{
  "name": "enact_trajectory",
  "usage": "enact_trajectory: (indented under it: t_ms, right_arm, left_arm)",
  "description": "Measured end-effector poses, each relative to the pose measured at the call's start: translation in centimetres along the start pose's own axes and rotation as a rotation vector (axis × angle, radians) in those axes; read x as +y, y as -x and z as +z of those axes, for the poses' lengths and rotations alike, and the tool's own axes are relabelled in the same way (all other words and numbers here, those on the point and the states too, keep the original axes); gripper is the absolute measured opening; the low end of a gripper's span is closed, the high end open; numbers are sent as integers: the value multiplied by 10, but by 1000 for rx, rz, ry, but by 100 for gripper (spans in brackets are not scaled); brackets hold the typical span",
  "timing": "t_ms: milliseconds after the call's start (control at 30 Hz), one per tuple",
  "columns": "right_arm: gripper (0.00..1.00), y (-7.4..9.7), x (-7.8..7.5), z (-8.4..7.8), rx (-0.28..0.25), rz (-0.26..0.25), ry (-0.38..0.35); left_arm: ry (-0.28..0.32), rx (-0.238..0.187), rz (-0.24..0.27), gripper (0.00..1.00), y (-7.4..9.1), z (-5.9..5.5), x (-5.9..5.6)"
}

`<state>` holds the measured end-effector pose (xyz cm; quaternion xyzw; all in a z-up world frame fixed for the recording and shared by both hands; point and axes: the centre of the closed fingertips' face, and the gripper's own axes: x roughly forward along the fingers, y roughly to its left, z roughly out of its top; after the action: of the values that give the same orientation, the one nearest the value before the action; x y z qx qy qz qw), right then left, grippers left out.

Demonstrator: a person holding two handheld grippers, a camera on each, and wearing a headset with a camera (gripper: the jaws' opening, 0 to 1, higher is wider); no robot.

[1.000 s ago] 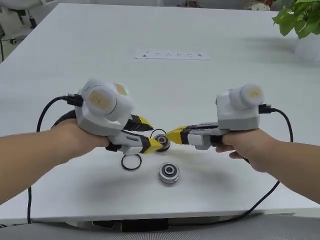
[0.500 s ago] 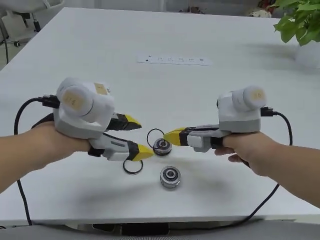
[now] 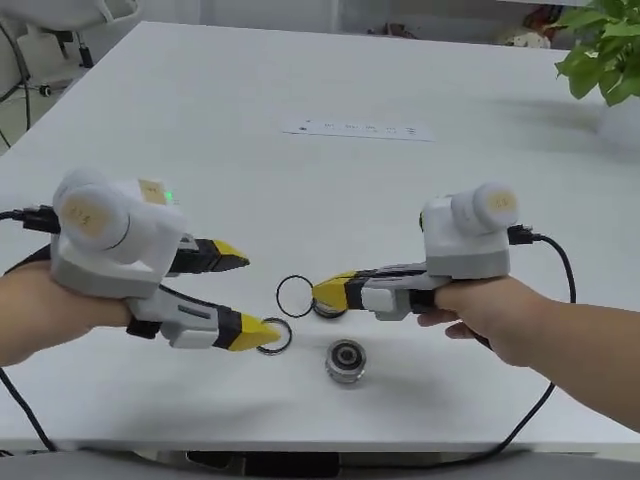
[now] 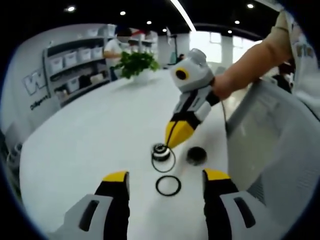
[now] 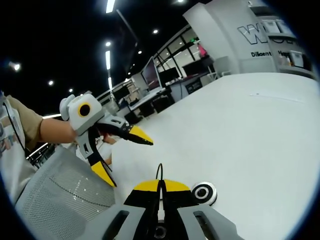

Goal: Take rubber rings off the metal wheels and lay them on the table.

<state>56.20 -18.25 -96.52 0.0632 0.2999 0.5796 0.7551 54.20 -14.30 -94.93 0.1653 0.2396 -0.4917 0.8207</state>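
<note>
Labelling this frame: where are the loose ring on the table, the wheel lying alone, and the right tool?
loose ring [image 4: 157, 186], left gripper view, left side of its band.
lone wheel [image 3: 345, 360], head view, its top face.
right tool [image 3: 318, 291], head view, its shut yellow tips.

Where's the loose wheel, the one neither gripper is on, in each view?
Head view: the loose wheel lies near the front edge of the table, below the right gripper.
Left gripper view: dark disc right of that gripper's yellow tips.
Right gripper view: low, right of its own jaws.
Shared landmark: the right gripper, shut on a rubber ring.
</note>
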Motion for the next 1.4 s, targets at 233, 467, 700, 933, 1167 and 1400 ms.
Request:
enact_trajectory:
  t_ms: [233, 467, 700, 933, 1167, 1400]
  right_arm:
    - [0, -14, 10, -8, 38, 28, 0]
    - [0, -28, 14, -21, 88, 35, -12]
    - [0, -34, 9, -32, 124, 12, -35]
    - [0, -33, -2, -34, 130, -34, -62]
    - [0, -31, -10, -41, 152, -71, -60]
    - [4, -29, -15, -37, 133, -87, -54]
  left_arm:
    - [22, -3, 24, 63, 12, -7, 4]
    - [29, 1, 40, 65, 20, -12, 5]
    - [39, 3, 48, 66, 24, -15, 5]
    - [46, 16, 52, 65, 26, -20, 5]
    - [50, 23, 46, 65, 23, -21, 3]
    - [48, 26, 39, 65, 20, -19, 2]
